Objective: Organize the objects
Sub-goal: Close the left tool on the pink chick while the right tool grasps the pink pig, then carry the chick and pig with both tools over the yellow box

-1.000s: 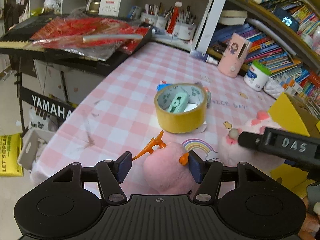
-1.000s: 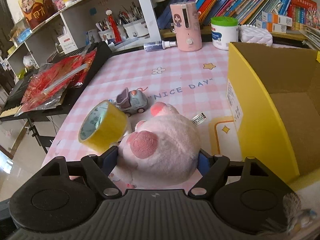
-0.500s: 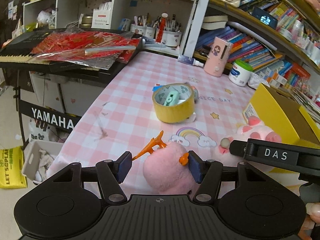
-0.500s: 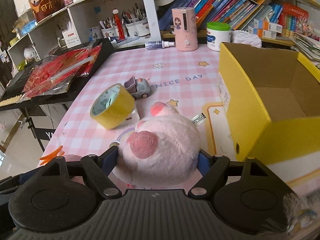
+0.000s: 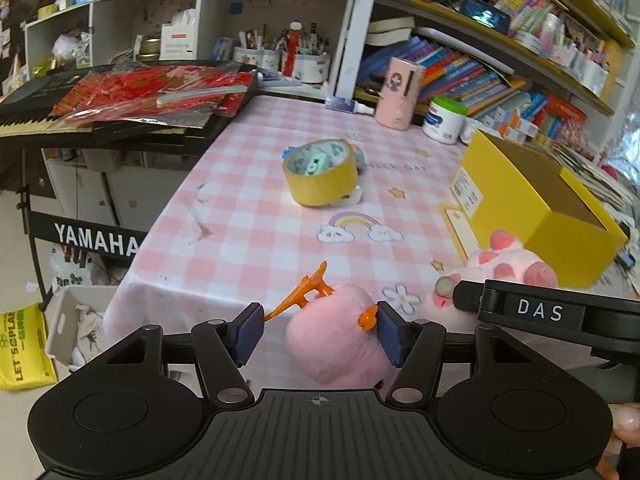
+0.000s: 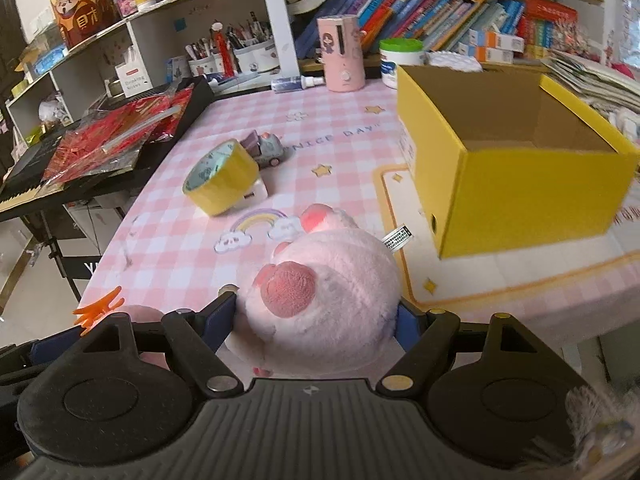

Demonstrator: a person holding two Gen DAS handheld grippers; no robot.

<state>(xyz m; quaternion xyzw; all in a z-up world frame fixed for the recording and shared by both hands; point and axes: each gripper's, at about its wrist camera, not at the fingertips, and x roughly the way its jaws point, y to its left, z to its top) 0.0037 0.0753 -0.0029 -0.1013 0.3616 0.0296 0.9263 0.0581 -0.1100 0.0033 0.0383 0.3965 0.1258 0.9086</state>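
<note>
Plush toys fill both grips: the left gripper (image 5: 318, 330) is clamped on a pink plush with orange feet (image 5: 340, 340), and the right gripper (image 6: 316, 322) is clamped on a pink paw plush (image 6: 324, 292). Ahead of the left jaws a yellow tape roll (image 5: 322, 178) lies on the checked tablecloth (image 5: 240, 224), a toy car (image 6: 268, 150) just behind it. Ahead and right of the right jaws stands an open yellow box (image 6: 516, 184). Farthest off, books (image 6: 404, 8) line the shelf.

The table (image 5: 248, 216) is being viewed from above its near edge by both wrist cameras, facing the shelves (image 6: 168, 40). The tape roll (image 5: 320, 172) and yellow box (image 6: 516, 168) are being shared by both views.
</note>
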